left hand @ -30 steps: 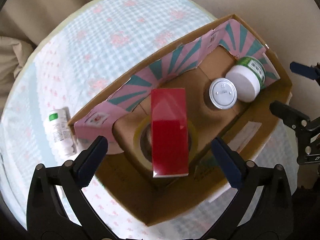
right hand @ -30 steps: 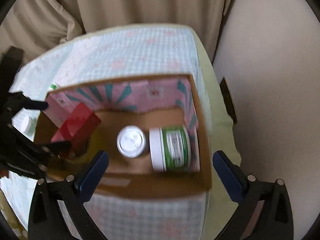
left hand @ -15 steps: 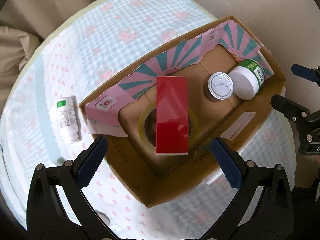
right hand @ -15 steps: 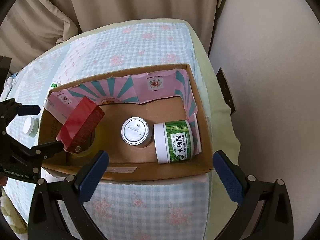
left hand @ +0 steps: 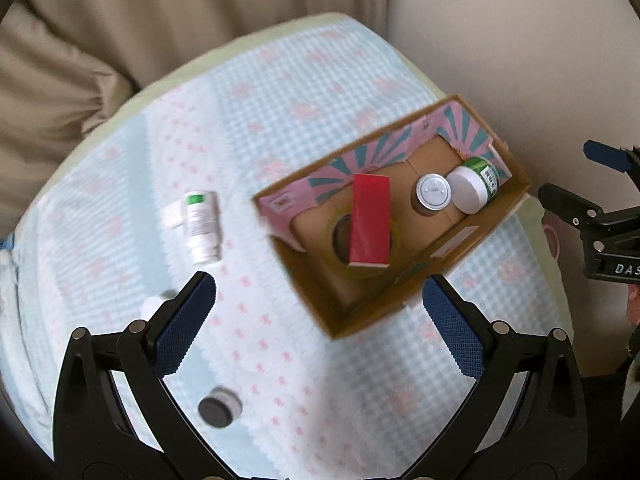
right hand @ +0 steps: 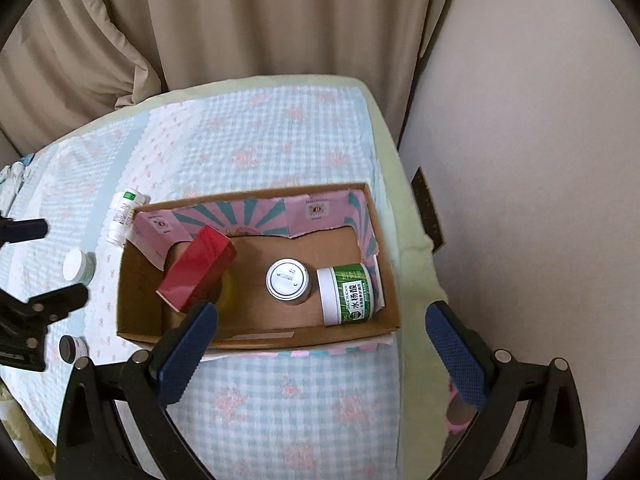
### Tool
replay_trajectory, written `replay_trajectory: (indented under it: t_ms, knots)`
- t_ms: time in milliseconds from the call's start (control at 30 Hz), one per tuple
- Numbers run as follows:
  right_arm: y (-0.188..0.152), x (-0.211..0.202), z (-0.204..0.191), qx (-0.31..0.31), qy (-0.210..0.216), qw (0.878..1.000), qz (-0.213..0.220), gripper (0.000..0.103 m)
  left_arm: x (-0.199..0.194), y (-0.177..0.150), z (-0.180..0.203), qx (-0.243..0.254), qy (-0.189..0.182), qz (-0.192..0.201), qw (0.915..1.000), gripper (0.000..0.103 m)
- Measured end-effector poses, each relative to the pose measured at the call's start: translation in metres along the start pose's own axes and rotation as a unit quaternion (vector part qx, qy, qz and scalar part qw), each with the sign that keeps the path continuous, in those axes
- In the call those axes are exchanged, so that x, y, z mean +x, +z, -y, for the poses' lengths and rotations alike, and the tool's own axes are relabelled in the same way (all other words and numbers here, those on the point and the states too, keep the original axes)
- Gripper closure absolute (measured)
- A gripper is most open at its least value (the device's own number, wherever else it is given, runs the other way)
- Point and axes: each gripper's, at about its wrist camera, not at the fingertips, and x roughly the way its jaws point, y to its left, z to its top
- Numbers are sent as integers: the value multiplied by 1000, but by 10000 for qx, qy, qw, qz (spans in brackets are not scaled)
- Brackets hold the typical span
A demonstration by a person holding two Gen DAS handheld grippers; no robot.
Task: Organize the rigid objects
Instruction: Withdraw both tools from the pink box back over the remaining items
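Cloth [right hand: 280, 392] before the box [right hand: 384, 264] lies bare; bottles [right hand: 80, 266] crowd its left

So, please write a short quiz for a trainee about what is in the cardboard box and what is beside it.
1. True or false: the red rectangular carton lies inside the brown cardboard box.
2. Which item lies outside the box? A. the green-labelled white-lidded jar B. the white tube-shaped bottle C. the round silver-lidded tin
3. Fill in: both hand-held grippers, left and right, are ____ and hold nothing.

Key: 1 true; 2 B; 3 open.
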Motion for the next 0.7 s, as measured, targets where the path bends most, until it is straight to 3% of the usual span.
replay_trajectory:
  t_ms: [333,700]
  knots:
    - [12,-76,-68,-133,155,9993,315,0,-83,-73,-88,-674,185,496,9963,0]
    - [19,-125,-187,215,247,9983,491,0,-117,-148,-194,-867,182,686,9937,0]
